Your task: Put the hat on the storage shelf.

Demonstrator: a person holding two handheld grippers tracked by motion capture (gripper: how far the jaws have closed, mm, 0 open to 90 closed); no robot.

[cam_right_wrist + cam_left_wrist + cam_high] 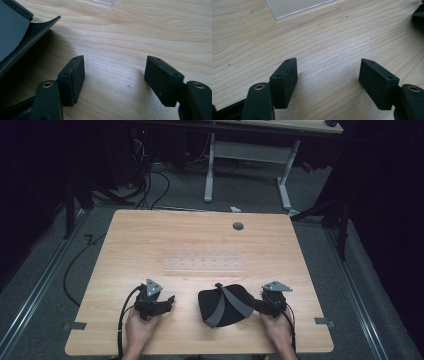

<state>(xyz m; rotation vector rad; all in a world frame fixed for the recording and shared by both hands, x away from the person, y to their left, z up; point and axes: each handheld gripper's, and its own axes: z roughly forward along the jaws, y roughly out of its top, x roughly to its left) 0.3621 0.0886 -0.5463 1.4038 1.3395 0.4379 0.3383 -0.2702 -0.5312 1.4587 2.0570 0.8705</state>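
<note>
A black fabric item with grey bands, shaped like a cap, lies near the front middle of the wooden table. My right gripper lies just to its right, pointing at it, jaws open. In the right gripper view the open gripper holds nothing, and the item's dark edge lies to the left of the left jaw. My left gripper rests left of the item, apart from it. Its jaws stand open over bare wood, with a corner of the item at the far right.
A clear plastic sheet lies flat mid-table, its corner also in the left gripper view. A round cable hole sits near the far edge. Grey tape tabs mark the front corners. A white desk frame and cables lie beyond the table.
</note>
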